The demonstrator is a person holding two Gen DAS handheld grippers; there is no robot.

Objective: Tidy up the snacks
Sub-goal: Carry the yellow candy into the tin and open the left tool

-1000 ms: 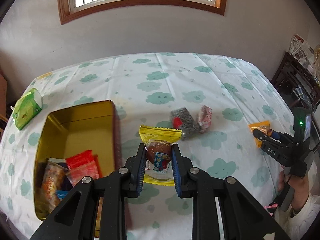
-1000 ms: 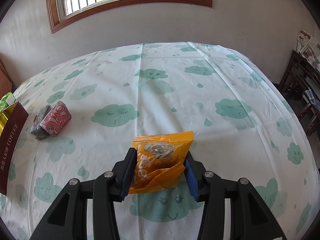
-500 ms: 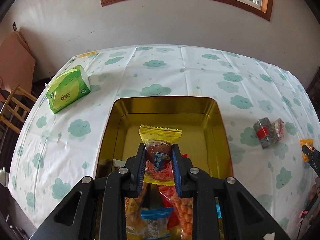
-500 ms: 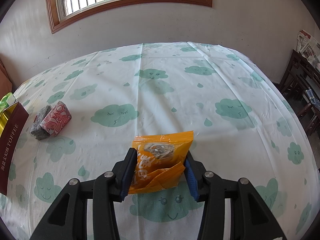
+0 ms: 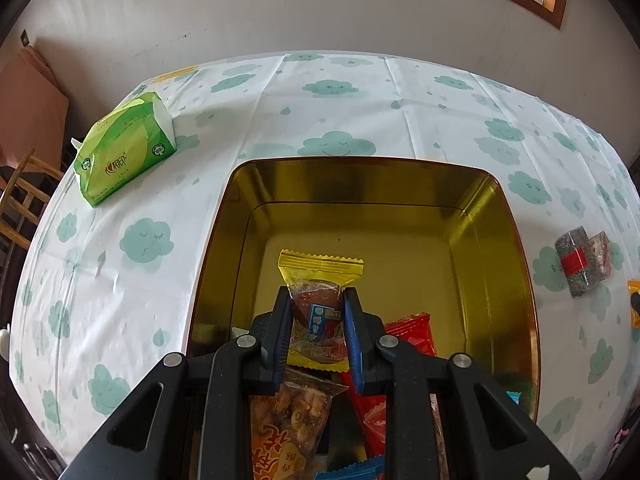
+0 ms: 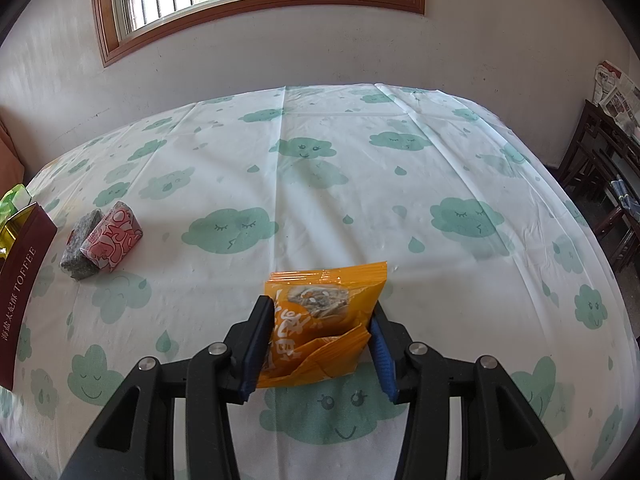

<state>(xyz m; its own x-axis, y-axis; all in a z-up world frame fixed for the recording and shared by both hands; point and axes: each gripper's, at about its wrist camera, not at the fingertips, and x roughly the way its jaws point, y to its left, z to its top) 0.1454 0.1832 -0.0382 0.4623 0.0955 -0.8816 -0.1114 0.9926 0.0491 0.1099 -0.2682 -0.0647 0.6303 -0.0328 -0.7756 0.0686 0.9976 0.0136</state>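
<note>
Gripping a light, crinkly yellow-edged clear snack packet, the left tool hangs over the gold tin.
Right tool clenches a soft orange foil packet mid-body.

Left tool clamping yellow snack packet, above gold tin

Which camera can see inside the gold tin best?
The left wrist view: it looks straight down into the gold tin, showing its floor and snacks. The right wrist view catches only the tin's dark red outer side at the left edge.

Cloud-print cloth over the surface; gold tin, green tissue pack, grey packet touching red-white packet, all lying on it
</note>
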